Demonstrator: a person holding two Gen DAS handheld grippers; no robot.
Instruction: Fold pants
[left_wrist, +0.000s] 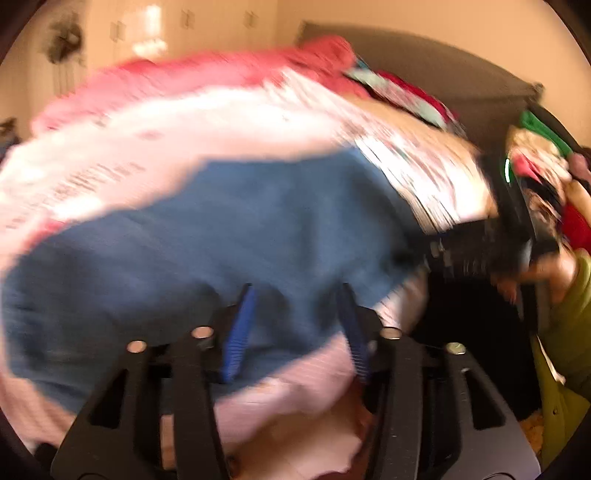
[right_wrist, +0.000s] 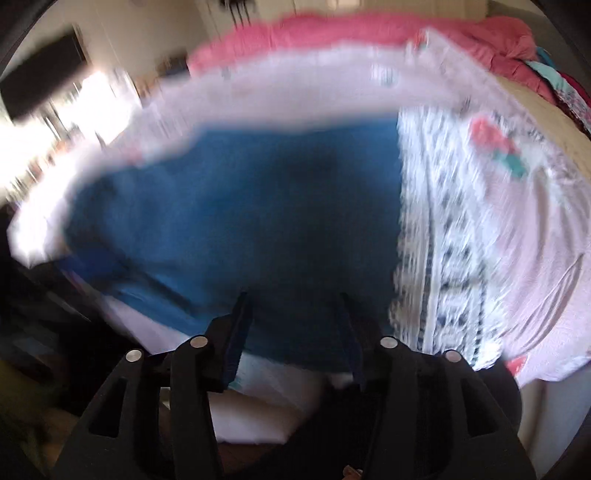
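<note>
Blue pants lie spread flat on a bed, and both views are blurred. My left gripper hangs over the near edge of the pants. It is open, its blue pads apart and not pressing on the cloth. In the right wrist view the same blue pants fill the middle. My right gripper stands open above their near edge, with a clear gap between its dark fingers and nothing pinched.
The bed has a pale pink and white patterned cover and a crumpled pink blanket at the far side. Bright clothes are heaped by the dark headboard. A hand with a green sleeve is at the right.
</note>
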